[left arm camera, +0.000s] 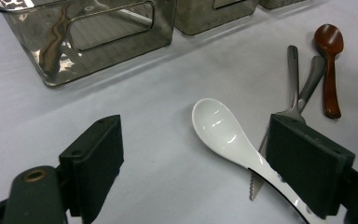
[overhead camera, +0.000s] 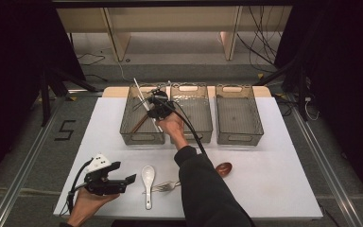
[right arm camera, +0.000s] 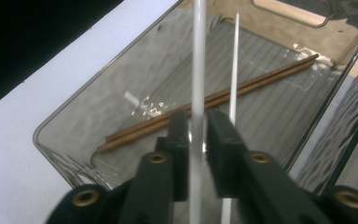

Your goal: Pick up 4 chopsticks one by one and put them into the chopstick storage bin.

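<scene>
- White chopsticks (right arm camera: 198, 70): between my right jaws (right arm camera: 196, 140), narrowly parted around them, over the left bin (overhead camera: 128, 134) at the bench's far edge; brown chopsticks (right arm camera: 205, 103) already inside.
- Left jaws (left arm camera: 193, 163): wide, empty, near the white spoon (left arm camera: 221, 128).
- Left to sort, I judge: white spoon, fork (overhead camera: 166, 186), brown spoon (overhead camera: 224, 169) along the near edge.

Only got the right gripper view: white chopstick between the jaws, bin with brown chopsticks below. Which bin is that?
Observer: The leftmost bin of three in a row at the table's far side.
Operator: Left gripper?
Observer: The left gripper is held at the near left, jaws wide open, pointing towards a white spoon.
Operator: What else is out on the table?
Observer: A fork, a knife and a brown spoon, to the right of the white one.
</scene>
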Tool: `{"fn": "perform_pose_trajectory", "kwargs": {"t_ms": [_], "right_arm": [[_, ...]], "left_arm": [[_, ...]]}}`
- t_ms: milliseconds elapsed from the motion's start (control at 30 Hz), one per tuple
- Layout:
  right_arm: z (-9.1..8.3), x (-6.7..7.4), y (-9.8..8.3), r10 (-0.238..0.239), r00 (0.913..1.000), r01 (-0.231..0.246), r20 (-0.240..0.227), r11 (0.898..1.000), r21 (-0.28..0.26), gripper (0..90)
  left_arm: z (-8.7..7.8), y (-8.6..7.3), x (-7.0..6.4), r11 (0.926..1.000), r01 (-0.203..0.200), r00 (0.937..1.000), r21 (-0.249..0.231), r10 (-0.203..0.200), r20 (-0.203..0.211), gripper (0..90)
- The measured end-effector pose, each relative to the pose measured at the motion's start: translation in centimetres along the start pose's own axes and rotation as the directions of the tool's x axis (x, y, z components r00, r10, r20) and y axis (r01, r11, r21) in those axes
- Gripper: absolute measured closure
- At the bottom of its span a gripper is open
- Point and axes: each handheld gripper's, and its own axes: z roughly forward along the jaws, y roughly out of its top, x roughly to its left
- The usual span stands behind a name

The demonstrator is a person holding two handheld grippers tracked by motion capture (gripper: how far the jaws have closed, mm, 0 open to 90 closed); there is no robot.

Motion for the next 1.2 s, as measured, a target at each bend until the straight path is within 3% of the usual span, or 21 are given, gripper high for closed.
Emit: {"fn": "perform_pose_trajectory", "kwargs": {"t_ms": [267, 567, 833, 1200], "right_arm": [[-0.9, -0.2, 0.0, -0.012, 0.9999, 0.012, -0.005, 1.000, -0.008, 69.2], [-3.8, -1.0, -0.9, -0.045, 0.9976, 0.044, -0.051, 0.998, -0.038, 54.5], [-7.0, -1.7, -2.4, -0.085, 0.9934, 0.078, -0.078, 0.994, -0.080, 51.4], [-8.7, -1.9, -4.2, -0.113, 0.9880, 0.104, -0.106, 0.990, -0.092, 46.4]], "left_arm": [[0.0, 0.0, 0.0, 1.0000, 0.003, 1.0000, 0.002, -0.003, 0.000, 18.6], [0.1, 0.0, 0.0, 0.9999, 0.002, 1.0000, 0.013, -0.002, -0.001, 18.5], [0.3, 0.0, -0.1, 0.9996, 0.008, 1.0000, 0.028, -0.008, 0.001, 18.3], [0.4, 0.0, -0.2, 0.9990, 0.014, 0.9999, 0.041, -0.014, 0.002, 18.3]]}}
